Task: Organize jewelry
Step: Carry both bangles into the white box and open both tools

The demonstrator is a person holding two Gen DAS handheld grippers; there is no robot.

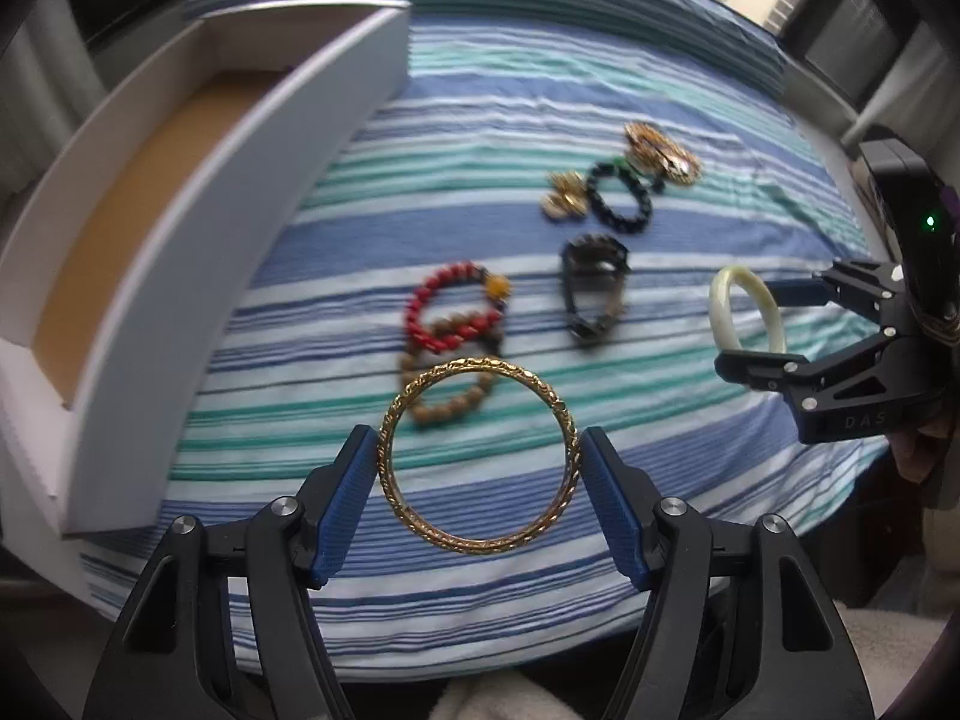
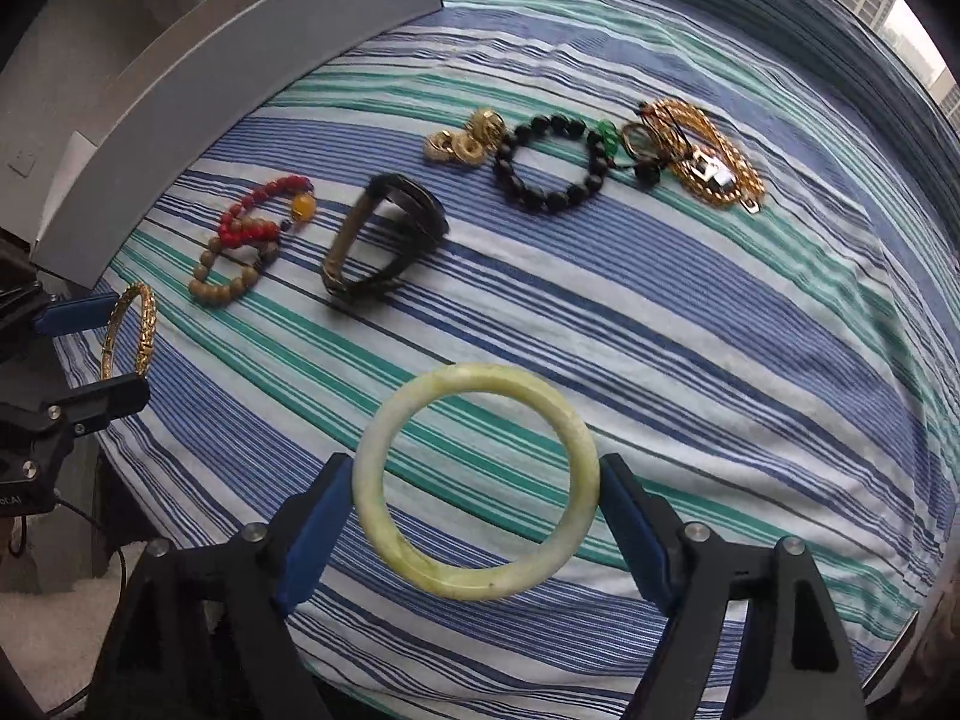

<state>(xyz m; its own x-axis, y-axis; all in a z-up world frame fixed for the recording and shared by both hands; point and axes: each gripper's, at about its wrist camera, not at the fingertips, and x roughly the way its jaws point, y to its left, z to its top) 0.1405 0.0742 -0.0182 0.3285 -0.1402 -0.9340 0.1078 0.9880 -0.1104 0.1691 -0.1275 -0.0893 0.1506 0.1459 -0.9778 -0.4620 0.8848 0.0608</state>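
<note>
Clamped between the blue pads of the left gripper [image 1: 478,483] sits an engraved gold metal bangle [image 1: 477,455], held up above the blue, green and white striped cloth [image 1: 660,360]. Far left, a shallow white cardboard box with a tan floor [image 1: 240,198] stands open. Moving right across the cloth: a red bead bracelet [image 1: 447,315] overlapping a tan wooden bead bracelet [image 1: 456,393], a dark strap bracelet [image 1: 594,288], a black bead bracelet [image 1: 618,195], gold chains [image 1: 660,153]. Over on the right, the right gripper [image 2: 477,519] pinches a pale green jade bangle [image 2: 477,480] on both sides.
</note>
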